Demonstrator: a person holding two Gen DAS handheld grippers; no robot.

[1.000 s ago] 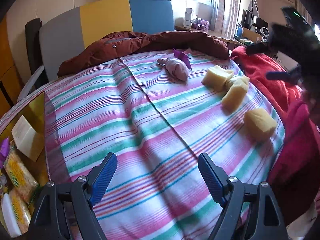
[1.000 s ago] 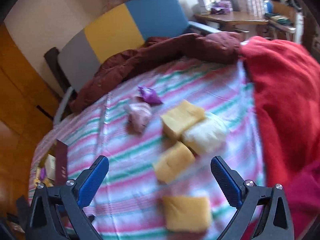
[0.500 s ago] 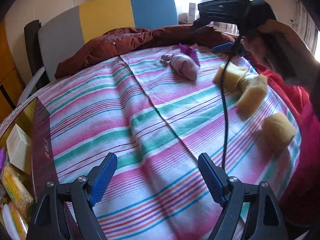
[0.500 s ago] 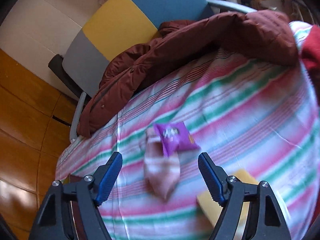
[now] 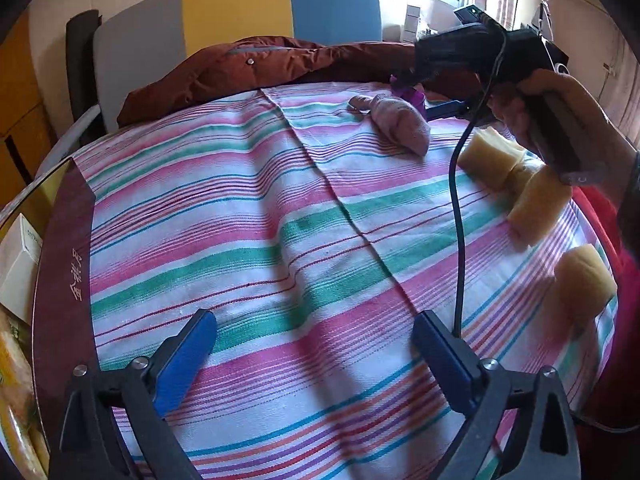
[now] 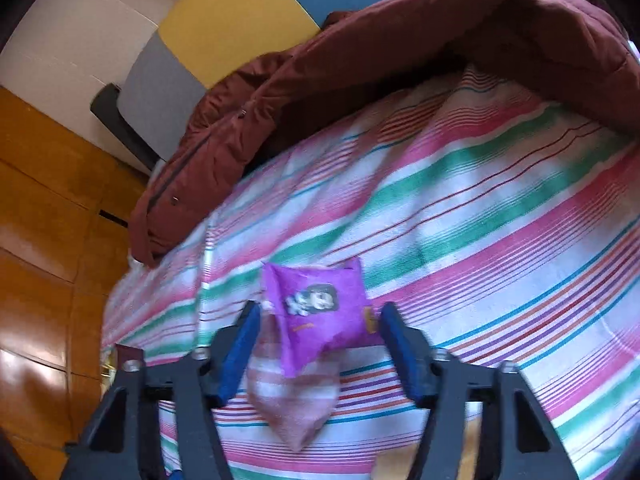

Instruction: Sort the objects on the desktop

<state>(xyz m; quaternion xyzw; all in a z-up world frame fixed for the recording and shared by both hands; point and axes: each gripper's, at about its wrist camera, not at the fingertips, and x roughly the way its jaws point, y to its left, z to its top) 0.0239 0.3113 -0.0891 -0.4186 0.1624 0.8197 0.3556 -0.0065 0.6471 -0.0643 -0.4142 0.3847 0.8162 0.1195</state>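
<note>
A purple snack packet [image 6: 316,304] lies on the striped cloth [image 6: 480,208], partly over a pink sock [image 6: 296,408]. My right gripper [image 6: 320,316] straddles the packet. Its jaws are closing, and a thin gap still shows beside each blue pad. From the left wrist view a hand [image 5: 540,96] holds that gripper over the packet [image 5: 402,90] and sock [image 5: 400,124] at the far side. My left gripper [image 5: 314,320] hangs above bare cloth near the front, its jaws opening wide and empty. Three yellow sponges [image 5: 490,156] [image 5: 538,204] [image 5: 584,280] lie at the right.
A maroon-rimmed box [image 5: 60,260] at the left edge holds a white carton [image 5: 20,256] and snack packs. A maroon jacket [image 5: 260,68] lies along the cloth's far edge before a grey, yellow and blue headboard [image 5: 236,12]. A black cable [image 5: 454,220] hangs from the right gripper.
My right gripper came down and forward onto the purple packet, and its jaws narrowed around it. My left gripper's jaws spread wider while it crept forward.
</note>
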